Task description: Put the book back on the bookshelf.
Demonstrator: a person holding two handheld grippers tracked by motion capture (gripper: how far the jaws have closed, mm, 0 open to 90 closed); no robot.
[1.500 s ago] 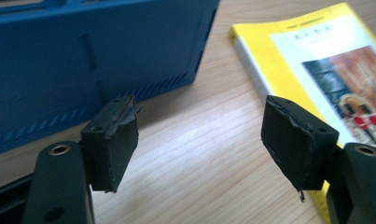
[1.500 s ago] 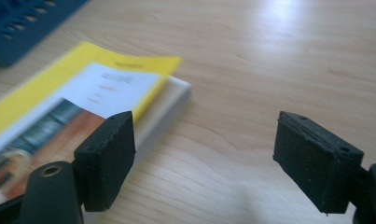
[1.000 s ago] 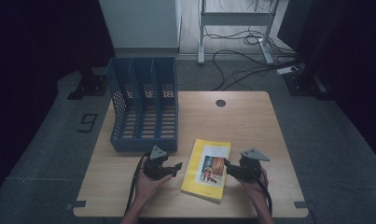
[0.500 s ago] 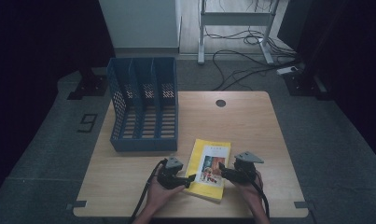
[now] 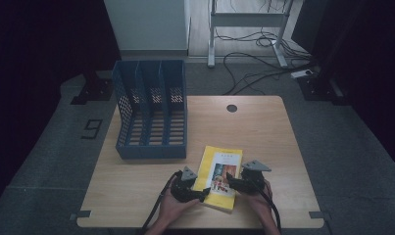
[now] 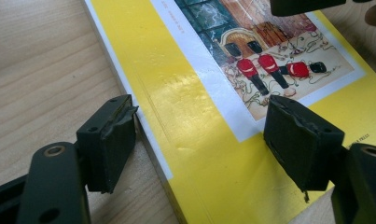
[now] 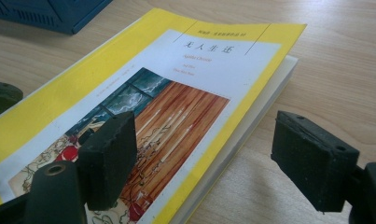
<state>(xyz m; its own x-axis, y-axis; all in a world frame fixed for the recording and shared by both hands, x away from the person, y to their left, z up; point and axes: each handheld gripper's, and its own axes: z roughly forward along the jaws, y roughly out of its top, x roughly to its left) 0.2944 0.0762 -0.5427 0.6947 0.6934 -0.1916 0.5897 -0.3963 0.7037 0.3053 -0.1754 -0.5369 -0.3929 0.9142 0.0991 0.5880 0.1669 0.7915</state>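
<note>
A yellow book [image 5: 218, 176] with a picture cover lies flat near the table's front edge, its title end pointing away from me. My left gripper [image 5: 201, 195] sits at the book's near left corner. In the left gripper view [image 6: 202, 107] one jaw rests beside the book's edge [image 6: 129, 93] and the other hovers over the cover [image 6: 190, 135]; its jaws have just been opening, and the pads do not press the book. My right gripper [image 5: 233, 180] is open at the book's right side. In the right gripper view [image 7: 206, 123] it straddles the right edge of the book [image 7: 143, 79].
A blue three-slot file organiser [image 5: 151, 117] stands at the back left of the wooden table [image 5: 263, 132]. A round cable hole [image 5: 232, 108] is near the far edge. Cables [image 5: 249, 54] and a desk frame lie on the floor beyond.
My left gripper has moved right and a little toward me, from beside the book to its near left corner. The right gripper has barely shifted.
</note>
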